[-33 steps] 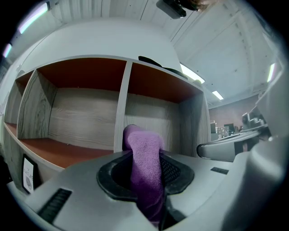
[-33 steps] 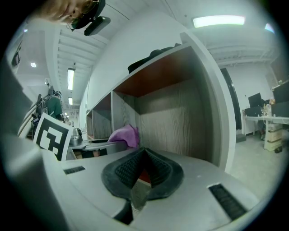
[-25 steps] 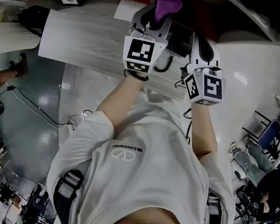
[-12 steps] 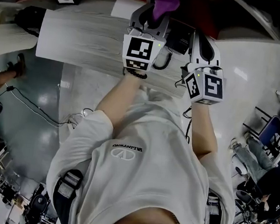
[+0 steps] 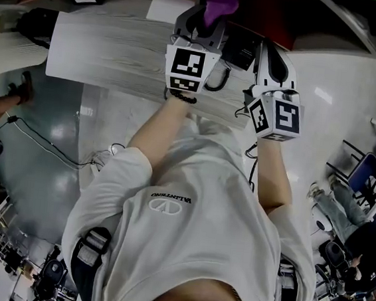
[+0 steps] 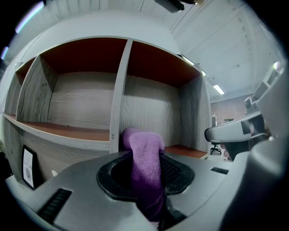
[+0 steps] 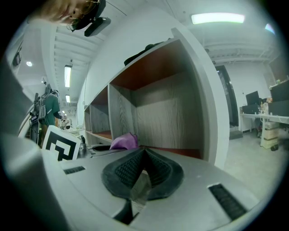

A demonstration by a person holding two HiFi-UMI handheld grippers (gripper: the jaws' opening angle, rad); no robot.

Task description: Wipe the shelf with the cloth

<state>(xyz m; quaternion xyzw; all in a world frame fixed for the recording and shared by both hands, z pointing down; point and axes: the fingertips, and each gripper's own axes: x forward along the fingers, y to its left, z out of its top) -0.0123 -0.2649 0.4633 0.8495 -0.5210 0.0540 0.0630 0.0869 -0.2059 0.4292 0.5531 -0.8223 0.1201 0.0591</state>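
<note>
**Cloth at the shelf front; left gripper edged forward**

Head view: the left gripper [image 5: 203,20] sat slightly farther toward the shelf [image 5: 112,45] than a second before. The purple cloth [image 5: 218,0] poked out past its tips, over the far edge of the grey board. The right gripper [image 5: 270,53] was just to its right and had not shifted.

Left gripper view: the jaws were clamped onto the cloth [image 6: 144,167], which stood up between the pads as a folded wad. It hung in front of the upright divider of the shelf [image 6: 81,103]. I could not tell whether it touched any surface.

Right gripper view: the jaws were drawn together with nothing between them. The cloth [image 7: 124,141] showed low on the left, and the right-end compartment [image 7: 167,117] lay ahead.

Judgement: the move was small, so this read as the approach. Wiping had likely not begun, and the cloth must next be pressed onto a shelf board.
</note>
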